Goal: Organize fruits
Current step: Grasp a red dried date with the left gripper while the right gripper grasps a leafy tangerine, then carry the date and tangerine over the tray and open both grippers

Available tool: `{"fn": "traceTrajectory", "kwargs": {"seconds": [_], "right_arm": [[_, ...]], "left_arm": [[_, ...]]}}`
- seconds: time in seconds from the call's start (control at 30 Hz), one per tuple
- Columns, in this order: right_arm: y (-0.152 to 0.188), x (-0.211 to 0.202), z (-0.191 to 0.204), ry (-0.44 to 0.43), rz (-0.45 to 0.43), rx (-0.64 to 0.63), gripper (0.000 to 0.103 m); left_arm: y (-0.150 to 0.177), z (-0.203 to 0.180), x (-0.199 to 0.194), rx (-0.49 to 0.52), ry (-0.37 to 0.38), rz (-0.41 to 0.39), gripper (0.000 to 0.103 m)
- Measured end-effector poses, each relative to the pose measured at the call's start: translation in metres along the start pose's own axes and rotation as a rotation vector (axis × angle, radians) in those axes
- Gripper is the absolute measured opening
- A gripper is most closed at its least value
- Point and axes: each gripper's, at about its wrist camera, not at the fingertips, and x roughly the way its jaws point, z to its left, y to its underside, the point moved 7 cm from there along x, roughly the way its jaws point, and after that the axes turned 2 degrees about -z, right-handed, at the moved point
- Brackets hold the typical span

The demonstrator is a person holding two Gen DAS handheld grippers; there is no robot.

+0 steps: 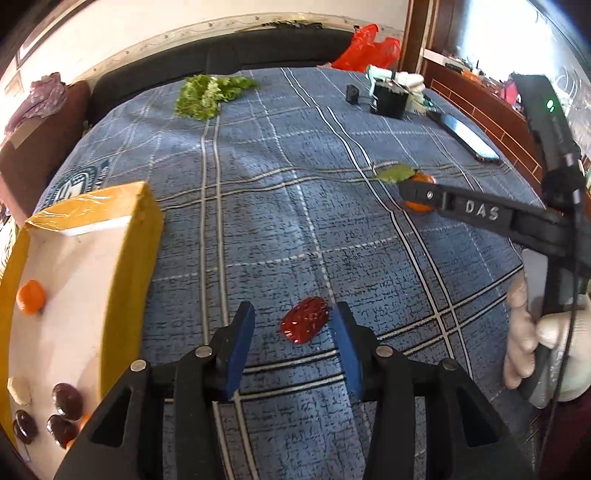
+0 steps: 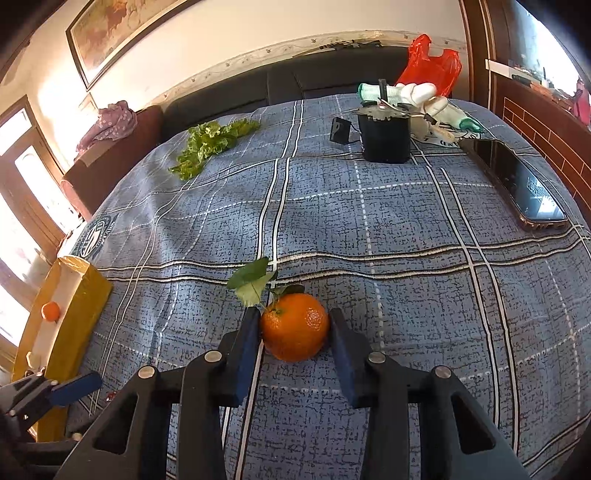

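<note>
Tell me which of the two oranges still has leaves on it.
The orange on the blue plaid cloth, between the right gripper fingers, carries green leaves on its stem. The smaller orange in the yellow box is bare.

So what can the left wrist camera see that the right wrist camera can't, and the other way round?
Only the left wrist view shows the red date lying between the open left gripper, the dark fruits inside the yellow box, and the gloved hand holding the other tool.

Only the right wrist view shows the framed picture on the wall and the whole orange between the right gripper fingers, not clearly squeezed.

Both show the lettuce, the phone, the red bag and the plaid cloth.
</note>
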Motion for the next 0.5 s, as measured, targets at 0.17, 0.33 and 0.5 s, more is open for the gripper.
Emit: {"fn": "traceTrajectory", "kwargs": {"seconds": [0.17,0.33,0.5], "right_arm": [[-0.001,-0.006,0.003,-0.015,-0.017,-0.001,0.04],[-0.002,-0.011,0.007,-0.021,-0.033,-0.008,0.04],[-0.005,-0.021,0.012,-0.024,-0.073,-0.025,0.04]], "left_arm": [[0.004,-0.002,0.005,0.013,-0.005,0.006,0.025],[0.001,-0.001,-0.006,-0.01,0.0,-0.025,0.02],[-0.001,0.008,-0.031,-0.058,0.001,-0.067,0.02]]}}
